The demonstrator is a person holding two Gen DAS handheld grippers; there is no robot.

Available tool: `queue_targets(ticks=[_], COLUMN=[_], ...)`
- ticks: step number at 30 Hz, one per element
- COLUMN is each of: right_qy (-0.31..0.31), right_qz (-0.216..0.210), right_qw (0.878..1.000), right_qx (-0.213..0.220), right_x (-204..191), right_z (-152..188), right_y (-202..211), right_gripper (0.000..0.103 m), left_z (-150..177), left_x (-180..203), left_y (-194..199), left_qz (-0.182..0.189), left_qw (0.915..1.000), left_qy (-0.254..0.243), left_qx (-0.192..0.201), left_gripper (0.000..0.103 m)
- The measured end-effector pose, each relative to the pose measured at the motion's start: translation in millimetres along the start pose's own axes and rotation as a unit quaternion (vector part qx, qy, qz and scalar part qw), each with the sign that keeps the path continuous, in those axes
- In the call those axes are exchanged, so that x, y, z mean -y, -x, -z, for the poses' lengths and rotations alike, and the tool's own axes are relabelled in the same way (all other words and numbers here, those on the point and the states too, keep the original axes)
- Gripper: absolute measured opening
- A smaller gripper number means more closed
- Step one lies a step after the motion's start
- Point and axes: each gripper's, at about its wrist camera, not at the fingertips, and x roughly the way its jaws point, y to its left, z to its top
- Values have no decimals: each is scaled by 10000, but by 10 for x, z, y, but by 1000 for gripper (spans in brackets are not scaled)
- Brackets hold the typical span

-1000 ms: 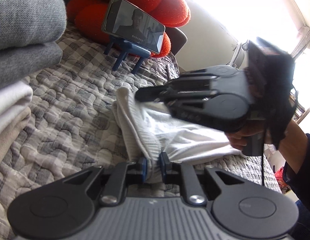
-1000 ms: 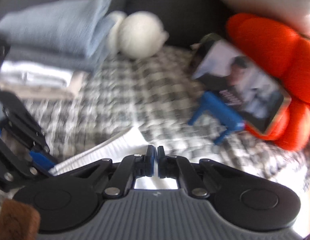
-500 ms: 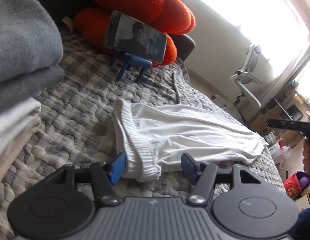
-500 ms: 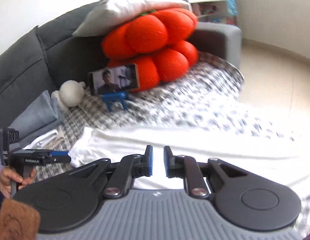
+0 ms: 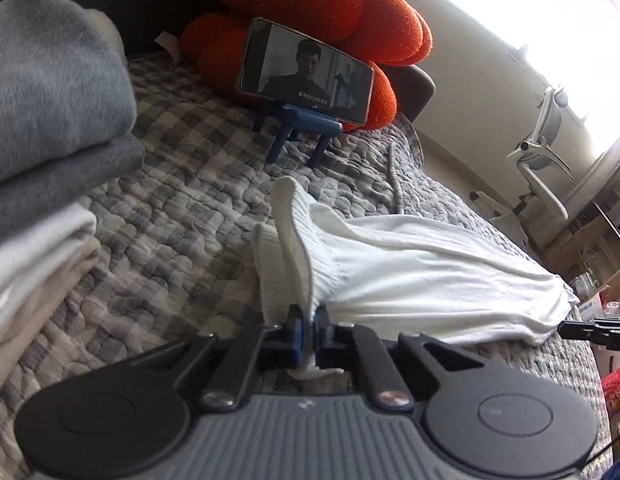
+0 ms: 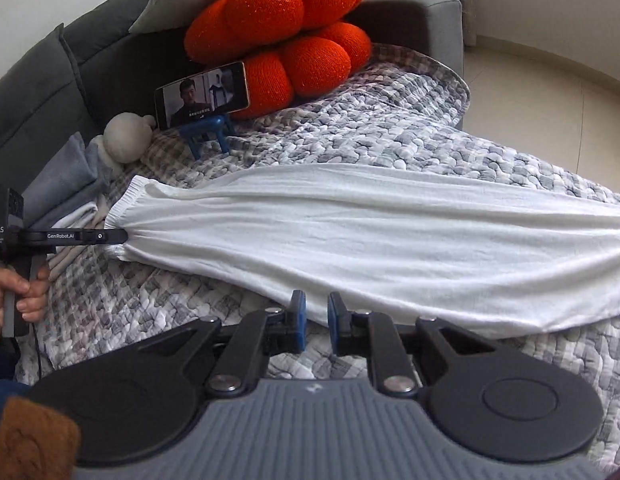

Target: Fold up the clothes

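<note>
A grey checked quilt (image 6: 390, 136) covered the sofa, with orange cushions (image 6: 278, 36) and a phone on a blue stand (image 6: 202, 94) propped at the back. At far left sat the stack of folded clothes (image 5: 42, 152), grey pieces over pale ones, which I took as the share of the job already finished. Just beside it, my left gripper (image 5: 309, 330) had just been closing and was clamped on the ribbed waistband of the white garment (image 6: 350, 240), the band lifted into an upright ridge between the blue pads (image 5: 297, 332). From there the garment ran rightward across the quilt, long and fairly flat, with shallow wrinkles and its far end reaching toward the bed's edge. My right gripper (image 6: 314, 326) hung over the near edge of the cloth with a narrow gap between its jaws and nothing pinched in them, as far as I could see. By my reading this piece had not yet taken a single fold: it was only stretched out, one end secured. The other end remained to be gripped, then the folding and stacking.
</note>
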Motion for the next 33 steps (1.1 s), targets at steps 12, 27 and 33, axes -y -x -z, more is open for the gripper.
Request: queue_targets(ticks=[12, 27, 33], right_qy=[-72, 64, 544], right_qz=[-55, -4, 70], right_qw=[9998, 9991, 9979], right_qx=[195, 410, 357], right_x=[4, 125, 131], right_z=[-42, -187, -299], right_y=[101, 167, -26], right_gripper=[18, 18, 27], left_z=[-45, -413, -533], left_x=[-142, 321, 274], left_y=[-205, -39, -400], left_qz=[37, -918, -1019], left_qw=[9979, 9949, 9946], left_qy=[126, -421, -181], left_qx=[-628, 70, 64], left_gripper=[9, 60, 59])
